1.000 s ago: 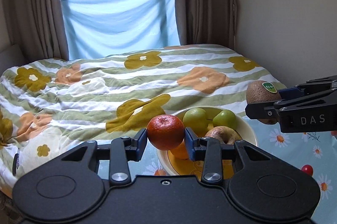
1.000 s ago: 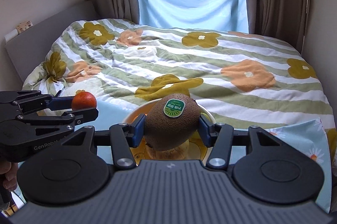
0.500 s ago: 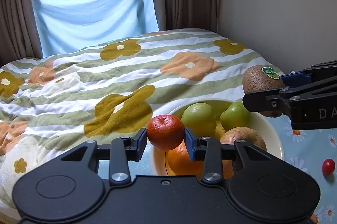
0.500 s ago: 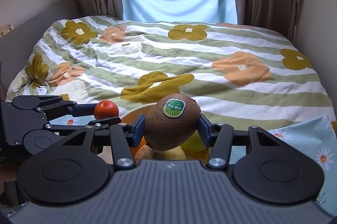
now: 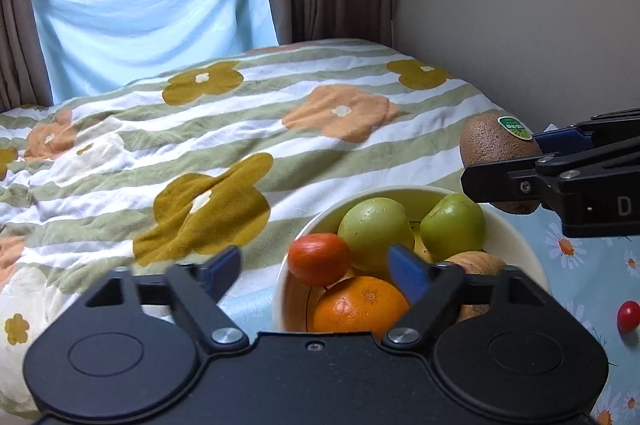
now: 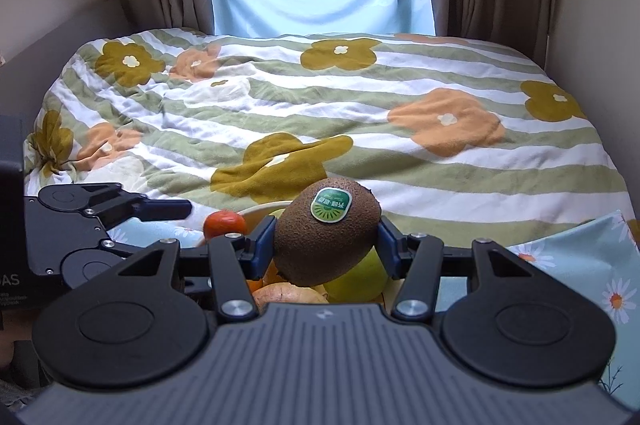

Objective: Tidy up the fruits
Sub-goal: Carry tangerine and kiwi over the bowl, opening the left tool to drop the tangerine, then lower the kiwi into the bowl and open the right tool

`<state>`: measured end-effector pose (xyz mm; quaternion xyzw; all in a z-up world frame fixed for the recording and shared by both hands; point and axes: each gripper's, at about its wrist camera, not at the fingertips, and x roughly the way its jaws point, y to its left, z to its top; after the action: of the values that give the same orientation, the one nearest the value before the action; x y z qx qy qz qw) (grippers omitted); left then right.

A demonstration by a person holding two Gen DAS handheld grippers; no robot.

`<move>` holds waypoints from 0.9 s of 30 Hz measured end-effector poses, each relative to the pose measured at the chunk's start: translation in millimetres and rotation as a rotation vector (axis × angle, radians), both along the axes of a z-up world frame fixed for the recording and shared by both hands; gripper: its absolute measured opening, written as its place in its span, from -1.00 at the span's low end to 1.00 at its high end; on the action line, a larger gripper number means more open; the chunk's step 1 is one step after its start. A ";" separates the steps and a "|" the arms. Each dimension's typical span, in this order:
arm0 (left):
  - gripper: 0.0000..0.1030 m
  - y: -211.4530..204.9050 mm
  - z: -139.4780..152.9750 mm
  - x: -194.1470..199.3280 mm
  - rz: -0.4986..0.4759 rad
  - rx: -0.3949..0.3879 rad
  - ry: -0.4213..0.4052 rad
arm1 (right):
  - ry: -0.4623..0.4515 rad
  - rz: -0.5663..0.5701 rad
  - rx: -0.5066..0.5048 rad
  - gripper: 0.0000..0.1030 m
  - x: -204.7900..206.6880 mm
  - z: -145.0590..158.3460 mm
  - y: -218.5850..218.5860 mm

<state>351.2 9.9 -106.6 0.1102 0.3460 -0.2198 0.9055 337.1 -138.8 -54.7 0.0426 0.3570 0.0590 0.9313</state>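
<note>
A cream bowl [image 5: 520,237] on the flowered cloth holds two green fruits [image 5: 376,233], an orange [image 5: 360,307], a tan fruit [image 5: 476,263] and a small red-orange tangerine [image 5: 319,259]. My left gripper [image 5: 316,267] is open at the bowl's left rim, its fingers apart on either side of the tangerine, which lies free on the pile. My right gripper [image 6: 326,251] is shut on a brown kiwi [image 6: 326,229] with a green sticker, held over the bowl's right side. The kiwi also shows in the left wrist view [image 5: 496,149].
The bowl stands on a light blue daisy-print cloth [image 5: 580,265], where a small red fruit [image 5: 628,316] lies to the right. A bed with a striped floral quilt [image 6: 360,113] fills the space beyond. A wall rises on the right.
My left gripper has opened and let go of the tangerine, which now rests in the bowl. Both grippers have moved closer over the bowl. The right gripper still holds the kiwi.
</note>
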 end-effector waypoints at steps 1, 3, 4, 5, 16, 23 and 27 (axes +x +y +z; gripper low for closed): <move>0.91 2.7 4.3 -3.3 -0.002 0.001 -0.026 | 0.000 -0.001 -0.001 0.31 0.5 1.0 -0.4; 0.91 7.5 11.7 -10.0 -0.004 0.016 -0.043 | -0.002 -0.002 -0.005 0.31 2.5 3.8 -0.9; 0.91 10.4 14.4 -12.4 0.000 0.019 -0.045 | -0.003 0.000 -0.007 0.31 3.3 5.2 -1.2; 0.91 14.1 17.4 -15.8 0.006 0.017 -0.047 | -0.004 0.002 -0.008 0.31 4.0 6.2 -0.7; 0.92 46.7 39.6 -40.6 0.096 -0.017 -0.062 | 0.038 0.033 -0.014 0.31 15.8 -7.8 29.3; 0.92 53.8 39.1 -44.4 0.112 0.003 -0.070 | 0.061 0.031 -0.021 0.31 20.2 -24.4 44.9; 0.92 57.9 37.0 -48.3 0.120 0.009 -0.068 | 0.049 0.035 -0.021 0.34 18.2 -27.4 46.2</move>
<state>302.9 67.8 -69.5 0.1007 0.3219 -0.1599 0.9277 355.3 -92.6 -82.1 0.0279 0.3812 0.0705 0.9214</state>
